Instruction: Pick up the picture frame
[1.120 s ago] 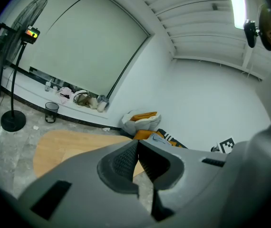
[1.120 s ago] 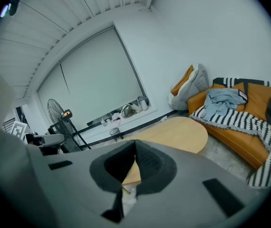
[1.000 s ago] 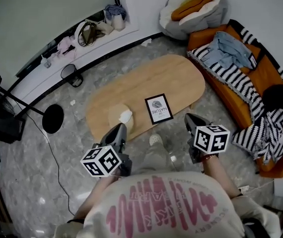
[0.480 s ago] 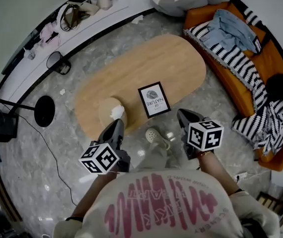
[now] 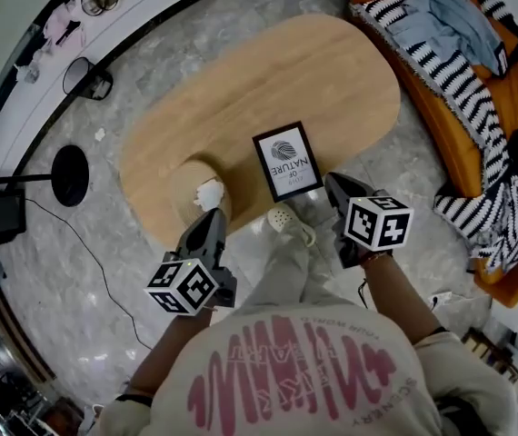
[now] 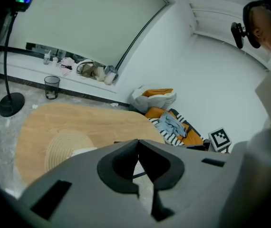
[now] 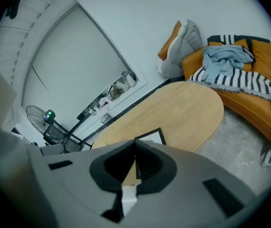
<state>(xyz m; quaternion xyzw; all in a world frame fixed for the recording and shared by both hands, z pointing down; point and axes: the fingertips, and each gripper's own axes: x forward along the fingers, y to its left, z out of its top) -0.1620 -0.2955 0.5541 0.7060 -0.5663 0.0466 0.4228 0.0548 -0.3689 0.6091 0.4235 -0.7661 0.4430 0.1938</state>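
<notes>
A black picture frame [image 5: 287, 161] with a white print lies flat near the front edge of the oval wooden table [image 5: 250, 80]. It also shows in the right gripper view, just past the jaws [image 7: 152, 135]. My right gripper [image 5: 336, 185] hangs just right of the frame's near corner, off the table edge, its jaws shut and empty [image 7: 135, 141]. The left gripper [image 5: 212, 218] is at the table's front edge, left of the frame, beside a round woven mat. Its jaws meet at the tips with nothing between them [image 6: 138, 141]. Neither gripper touches the frame.
A round woven mat [image 5: 197, 182] with a white crumpled piece on it lies on the table left of the frame. A slipper [image 5: 286, 220] sits on the floor below the frame. An orange sofa [image 5: 477, 125] with clothes stands to the right, a stand base [image 5: 69, 175] to the left.
Both grippers have sunk and moved forward to the table's near edge. The table and frame now fill more of the head view. The jaws stayed shut.
</notes>
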